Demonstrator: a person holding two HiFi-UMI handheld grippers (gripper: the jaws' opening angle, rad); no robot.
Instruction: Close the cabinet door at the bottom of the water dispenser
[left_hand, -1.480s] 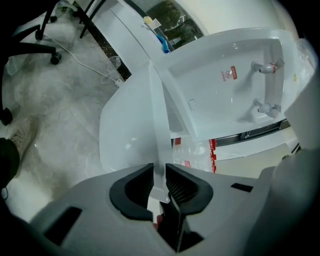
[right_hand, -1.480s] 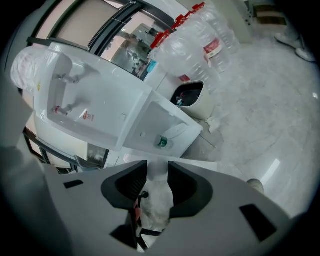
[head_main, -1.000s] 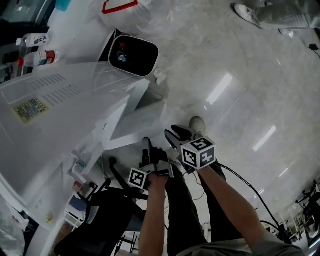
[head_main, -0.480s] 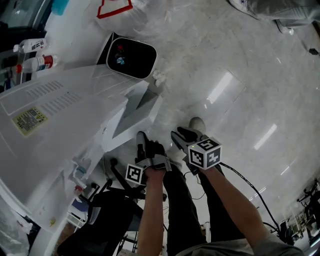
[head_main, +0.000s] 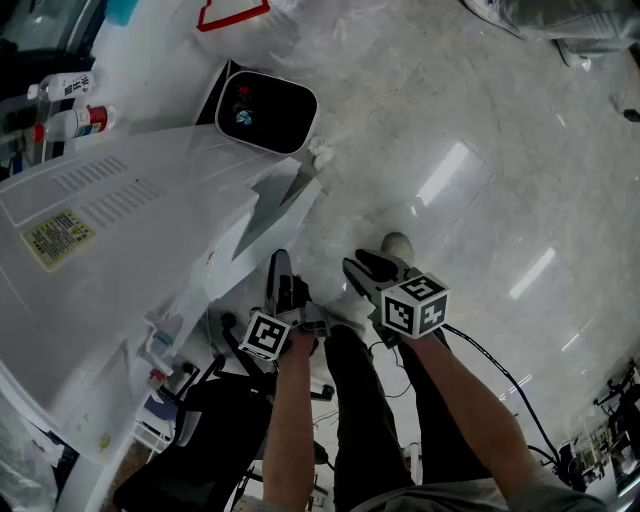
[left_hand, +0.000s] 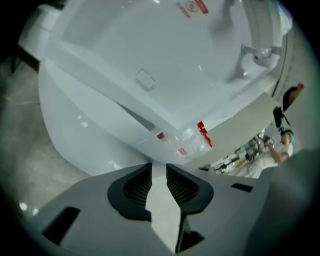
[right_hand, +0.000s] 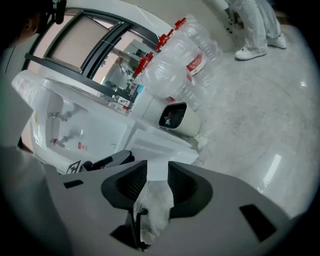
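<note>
The white water dispenser (head_main: 120, 230) fills the left of the head view. Its bottom cabinet door (head_main: 268, 228) stands slightly ajar, with a dark wedge of gap (head_main: 285, 188) at its far edge. My left gripper (head_main: 277, 268) is shut and empty, its tips against the door's outer face. In the left gripper view the door (left_hand: 85, 135) lies just beyond the left gripper (left_hand: 159, 167). My right gripper (head_main: 358, 268) hangs shut and empty to the right, away from the door. From the right gripper (right_hand: 157, 167) I see the door's edge (right_hand: 160, 145).
A black-faced white device (head_main: 265, 108) stands on the floor just beyond the dispenser. Bottles (head_main: 70, 100) stand at the far left, and large water jugs (right_hand: 185, 55) are stacked behind. The person's shoe (head_main: 395, 243) and cables (head_main: 480, 350) lie below the grippers.
The left gripper has moved left toward the dispenser, and the cabinet door has swung with it from wide open to nearly closed. The right gripper has hardly moved.
</note>
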